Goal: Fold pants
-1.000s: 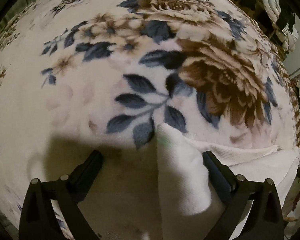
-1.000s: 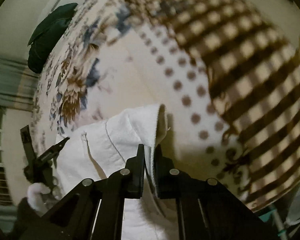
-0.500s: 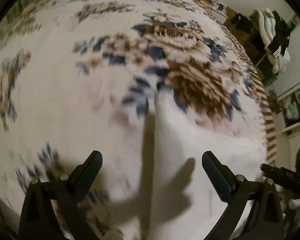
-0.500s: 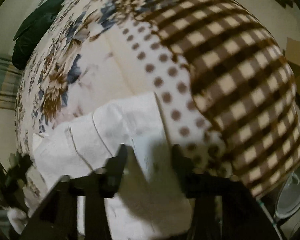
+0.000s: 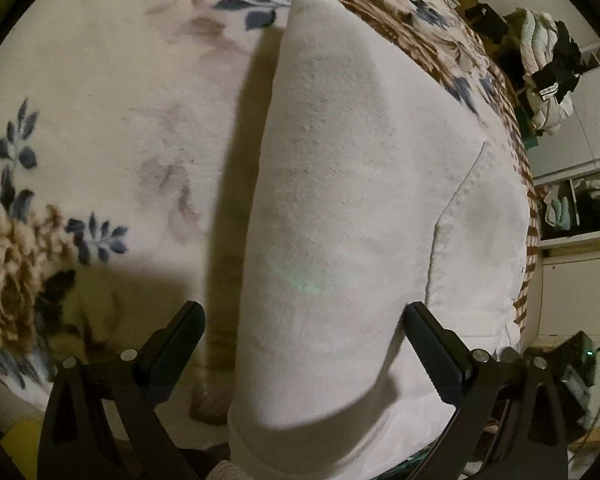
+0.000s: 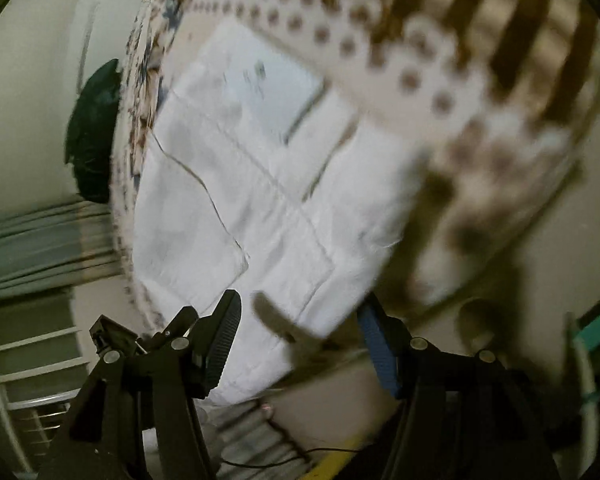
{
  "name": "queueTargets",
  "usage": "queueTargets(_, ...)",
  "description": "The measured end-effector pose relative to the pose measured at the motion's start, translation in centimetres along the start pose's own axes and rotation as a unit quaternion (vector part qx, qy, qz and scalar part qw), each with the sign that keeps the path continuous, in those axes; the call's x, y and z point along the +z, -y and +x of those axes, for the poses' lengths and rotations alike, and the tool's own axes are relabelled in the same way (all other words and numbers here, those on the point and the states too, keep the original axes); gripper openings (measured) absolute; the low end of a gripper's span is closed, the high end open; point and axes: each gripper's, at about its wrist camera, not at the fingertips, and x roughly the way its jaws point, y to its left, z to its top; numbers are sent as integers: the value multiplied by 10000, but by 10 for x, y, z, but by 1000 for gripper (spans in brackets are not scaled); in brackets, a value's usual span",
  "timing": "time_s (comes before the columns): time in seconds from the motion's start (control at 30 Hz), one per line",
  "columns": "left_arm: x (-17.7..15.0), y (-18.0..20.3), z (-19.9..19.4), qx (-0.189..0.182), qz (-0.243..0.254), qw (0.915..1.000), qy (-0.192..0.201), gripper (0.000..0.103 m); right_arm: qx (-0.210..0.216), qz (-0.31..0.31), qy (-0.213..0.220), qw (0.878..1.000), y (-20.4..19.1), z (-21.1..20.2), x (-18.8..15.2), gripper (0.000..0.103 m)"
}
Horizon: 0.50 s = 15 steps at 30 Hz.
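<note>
Right gripper [image 6: 300, 332]: jaws were pressed on the pants' edge a second ago, now spread wide, nothing between them; view blurred. Left gripper [image 5: 304, 332]: jaws spread as before, straddling the near fold without pinching it. White pants [image 5: 360, 200]: folded, flat on the floral blanket [image 5: 100, 120], now filling the left view; long axis runs from 6 toward 12 o'clock, narrow end far. Clothes pile [image 5: 548, 64]: at 2 o'clock, well apart.
</note>
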Motion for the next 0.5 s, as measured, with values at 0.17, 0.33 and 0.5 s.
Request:
queueTargets(0.17, 2, 0, 5, -38, -22, 10000, -51, 103, 212, -254, 222, 9992, -3, 27, 2, 67)
queueTargets(0.33, 4, -3, 8, -125, -54, 9999, -51, 103, 500, -214, 267, 9982, -3, 31, 0, 71)
queueTargets(0.5, 3, -10, 9, -281, -88, 9996, -11, 103, 973, -79, 238, 9949, -5, 41, 8, 74)
